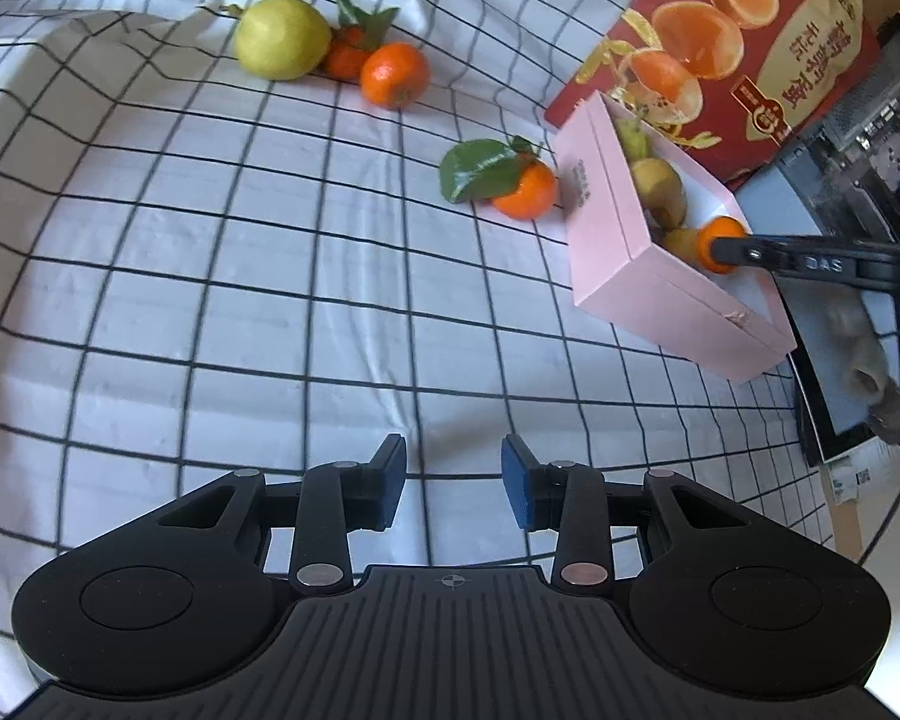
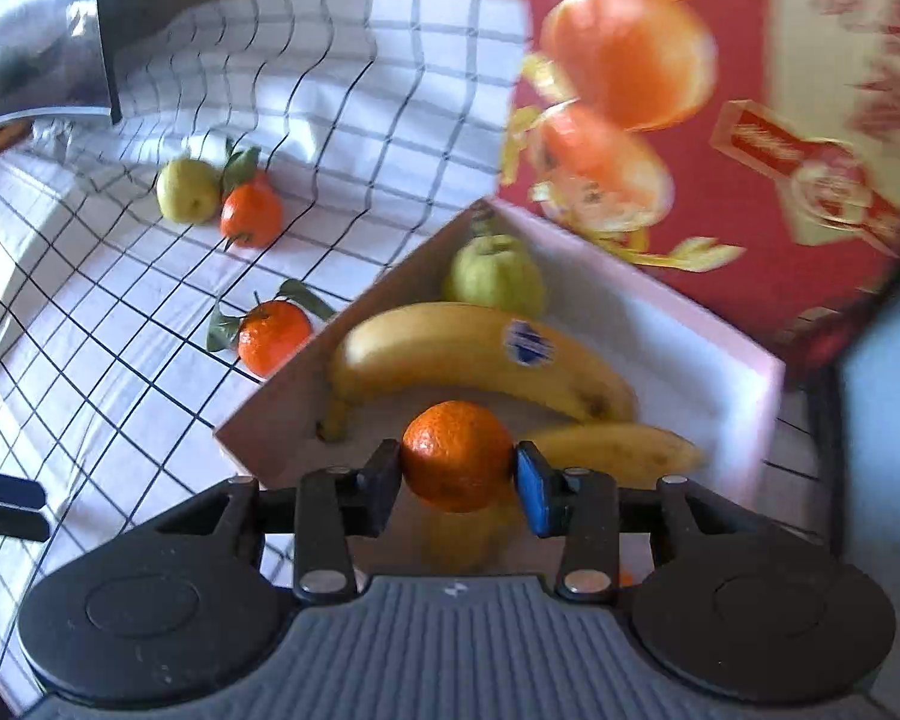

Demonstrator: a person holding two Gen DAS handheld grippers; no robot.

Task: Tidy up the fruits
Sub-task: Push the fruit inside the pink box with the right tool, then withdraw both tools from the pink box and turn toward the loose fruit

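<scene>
Right gripper (image 2: pixel 457 477) is clamped on a small mandarin (image 2: pixel 457 456), pads pressing on its two sides roughly at the widest part, and it hangs over the near end of the pink box (image 2: pixel 744 414). Left gripper (image 1: pixel 453 480) sits low over the checked cloth (image 1: pixel 210 300) with its jaws apart and nothing in them.

Handling-wise, I'd guess the mandarin is light, with a soft, slightly loose peel and a dimpled, faintly waxy skin. Round shape means it can roll out of a flat-pad grip if you squeeze off-centre, so across the middle like this looks right. Squeeze too hard and you'd probably bruise it or split the peel.

Already in the box: a big banana (image 2: pixel 480 360) with a blue sticker, smooth and curved, a second banana (image 2: pixel 618 450) just beside the mandarin, and a greenish pear (image 2: pixel 495 276) up at the far corner. Box looks like stiff matte card with a white inside.

Out on the cloth: a leafy mandarin (image 1: pixel 525 192) right next to the box's outer wall, plus a yellow pear (image 1: pixel 282 39) touching two more mandarins (image 1: pixel 395 75) farther off. Cloth is wrinkly, so stuff probably won't roll much. A glossy red orange carton (image 1: pixel 768 60) stands behind the box.
</scene>
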